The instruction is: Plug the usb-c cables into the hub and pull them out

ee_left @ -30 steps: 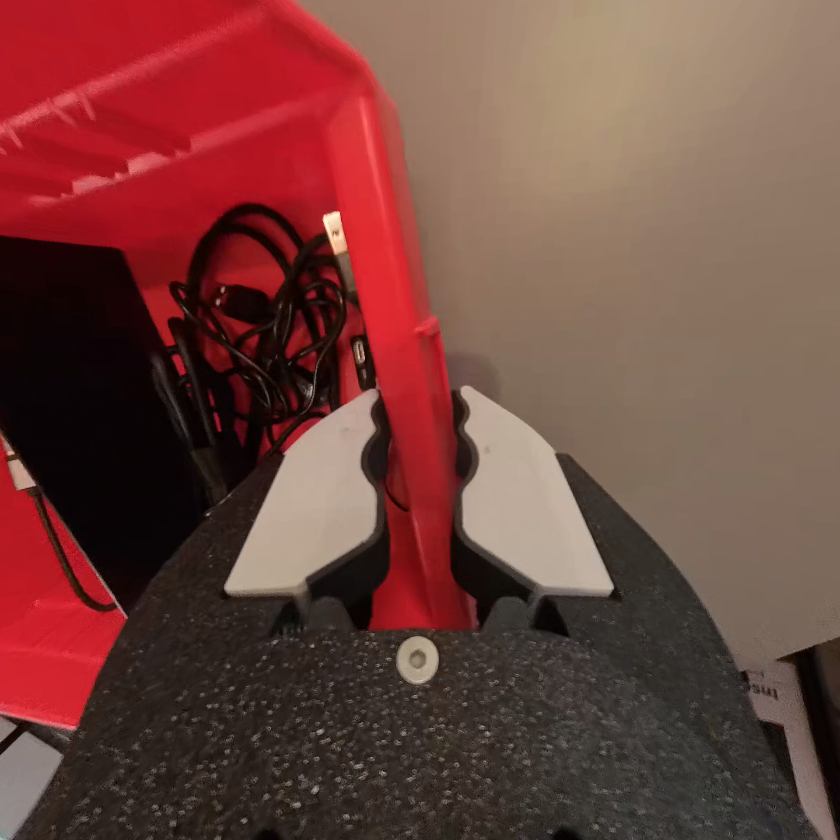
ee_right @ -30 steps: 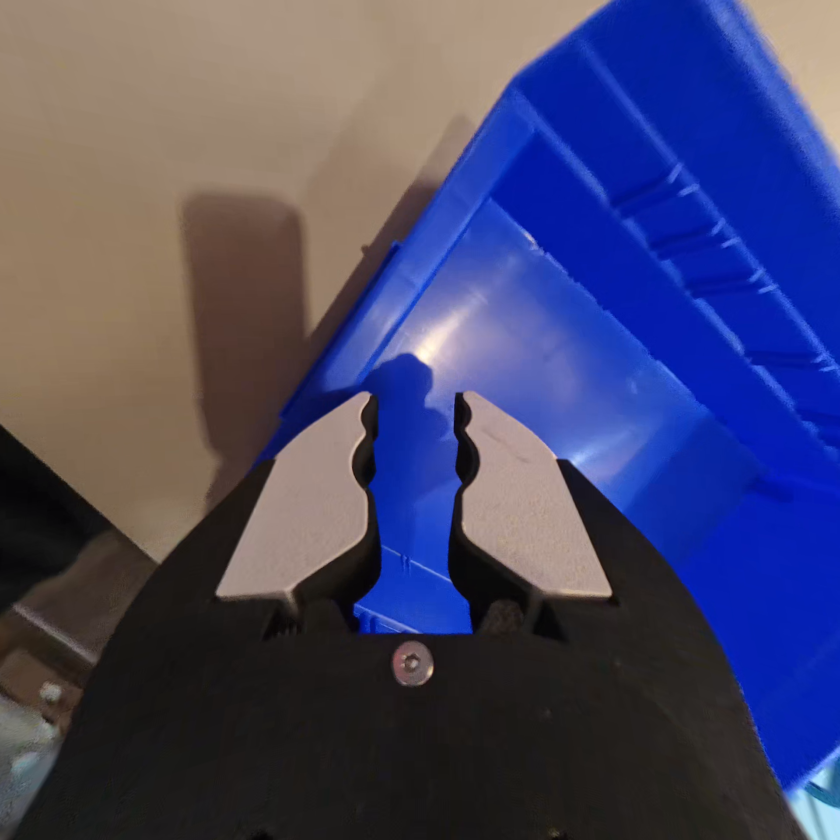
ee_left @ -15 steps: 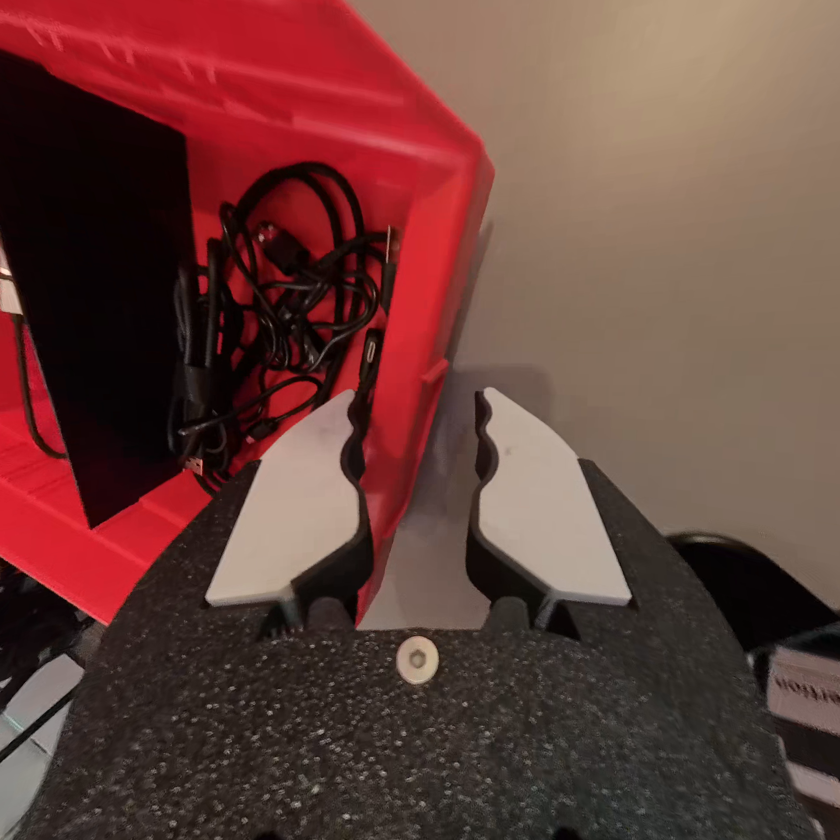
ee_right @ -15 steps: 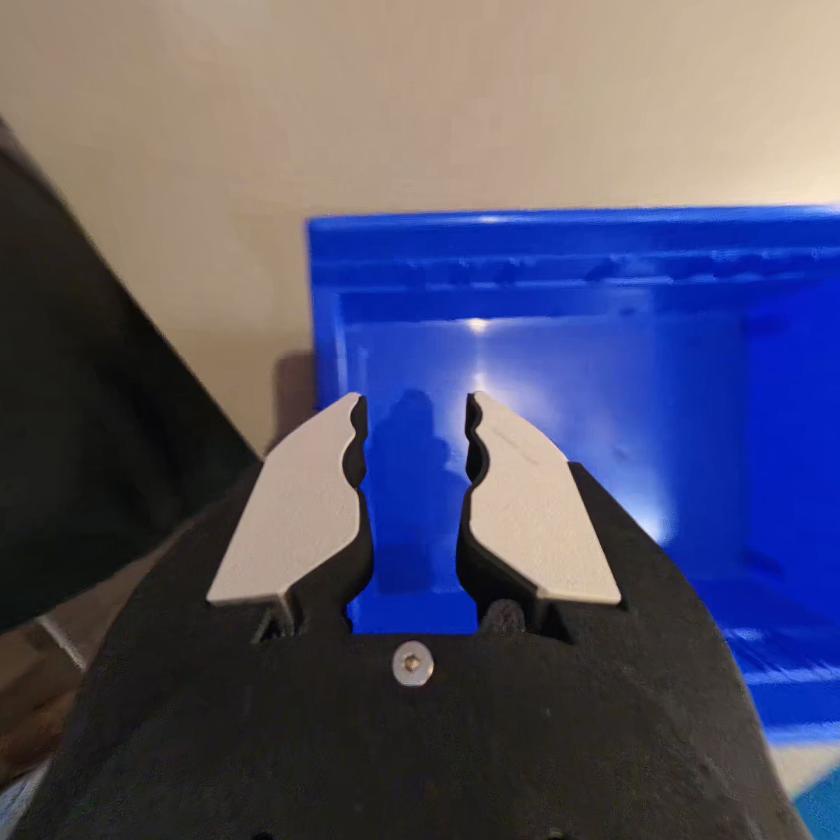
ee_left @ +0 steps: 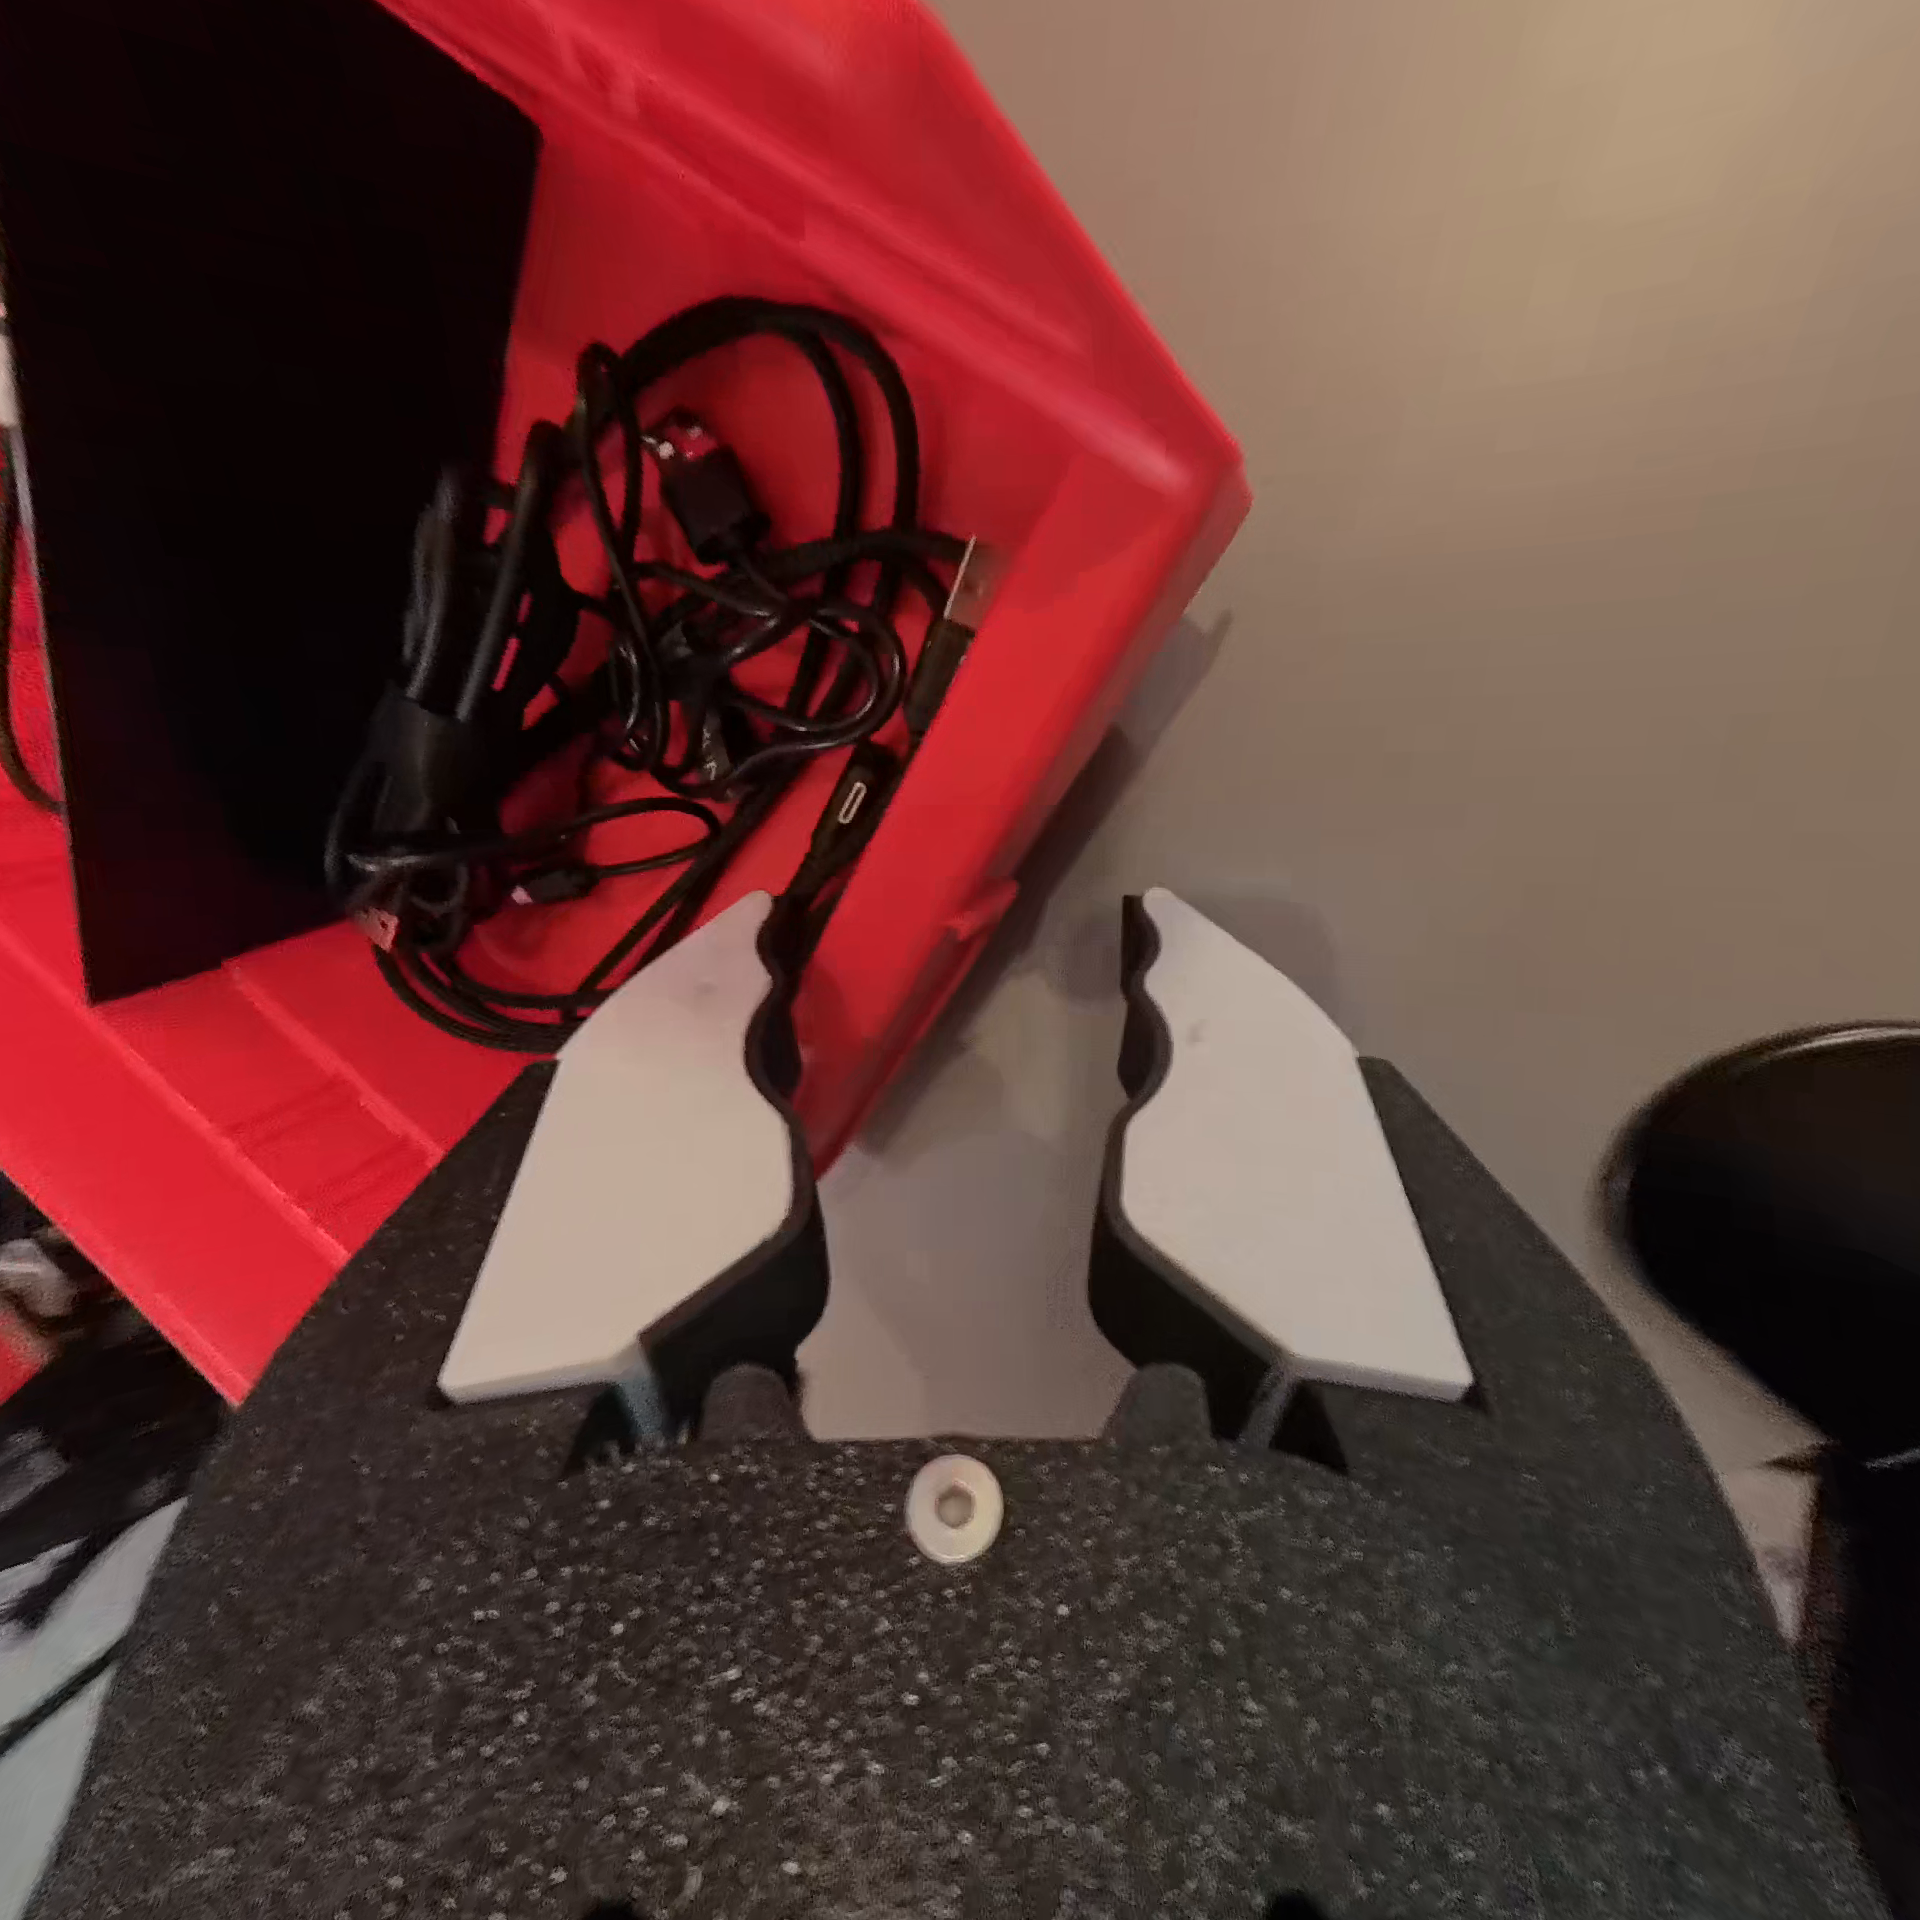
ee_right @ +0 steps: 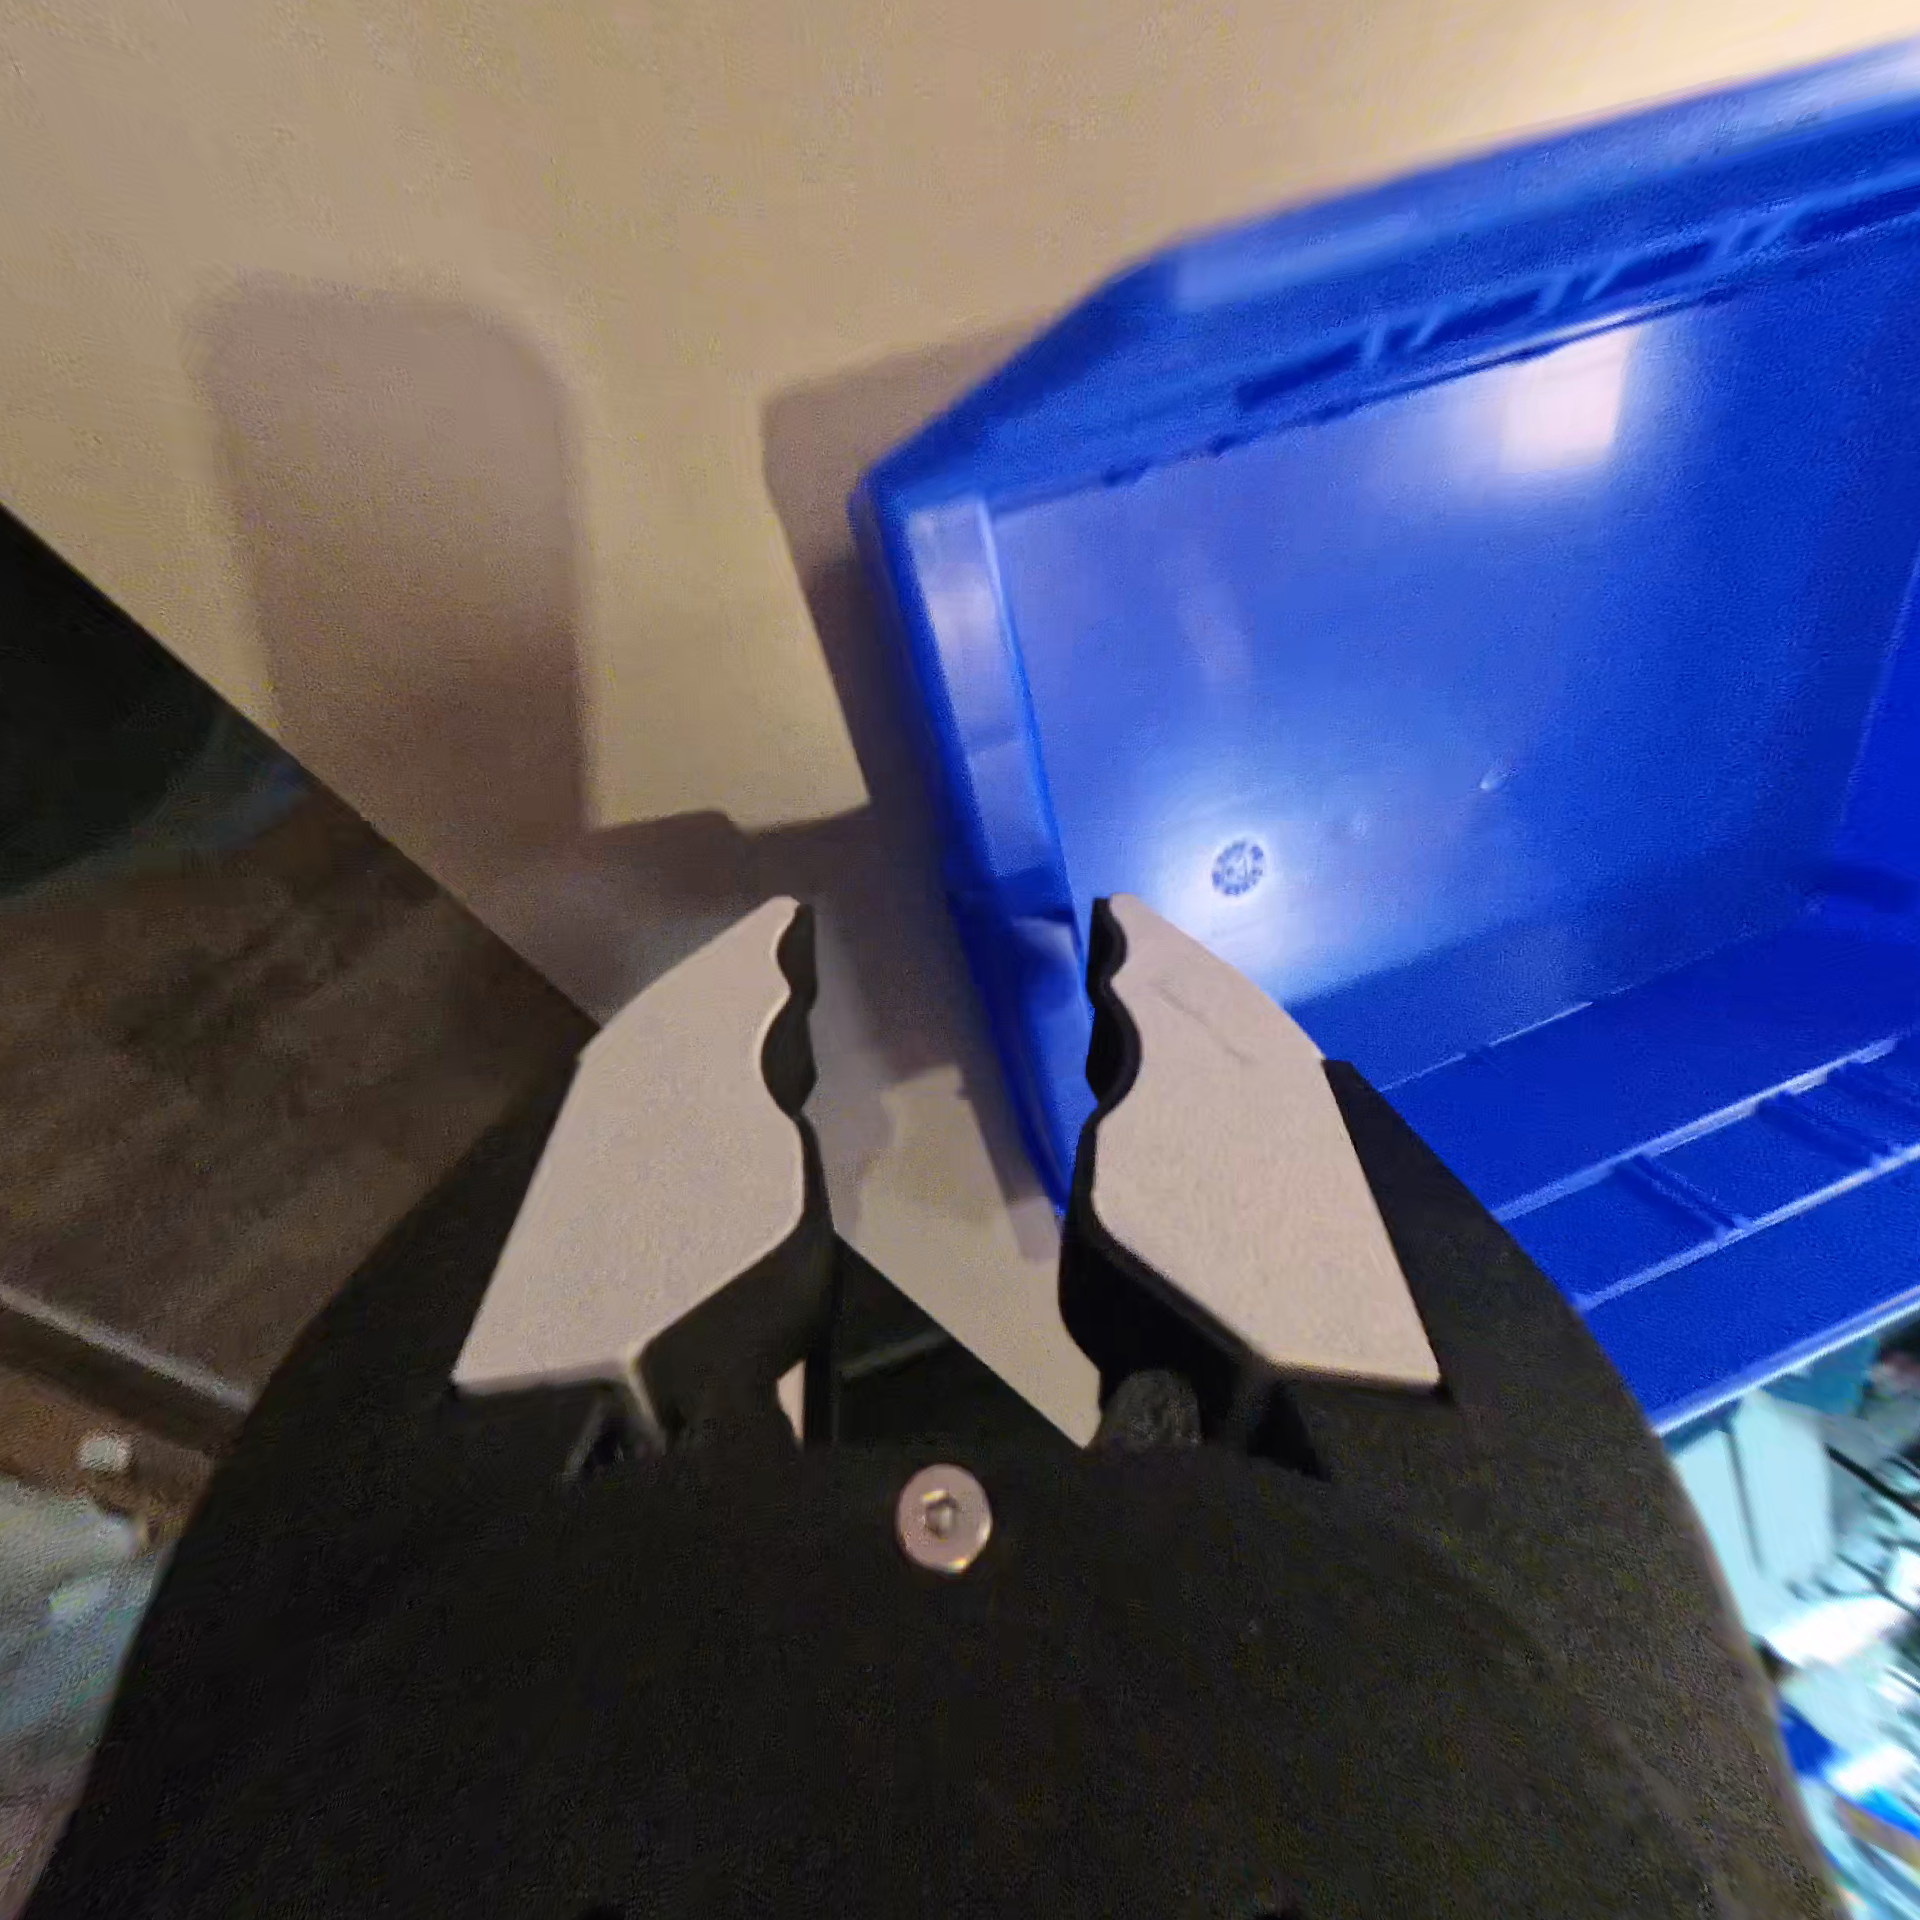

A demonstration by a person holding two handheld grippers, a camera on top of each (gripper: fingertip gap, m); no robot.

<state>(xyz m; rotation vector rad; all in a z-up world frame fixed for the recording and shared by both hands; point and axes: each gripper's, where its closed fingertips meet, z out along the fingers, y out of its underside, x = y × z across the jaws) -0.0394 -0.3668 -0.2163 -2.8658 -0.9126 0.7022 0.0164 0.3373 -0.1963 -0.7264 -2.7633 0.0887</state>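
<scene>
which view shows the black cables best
The left wrist view: the tangle of black cables lies in plain sight inside the red bin, beside a black box, just ahead of the open left gripper. The right wrist view shows none of it, only an empty blue bin.

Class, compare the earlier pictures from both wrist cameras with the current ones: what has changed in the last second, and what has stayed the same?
The left tongs have opened wider and slid off the red bin wall they straddled, now standing beside it. The right tongs also opened wider and swung from inside the blue bin to its left edge. Unchanged: the tangled black cables lie in the red bin, the blue bin is empty, both tongs hold nothing.
</scene>
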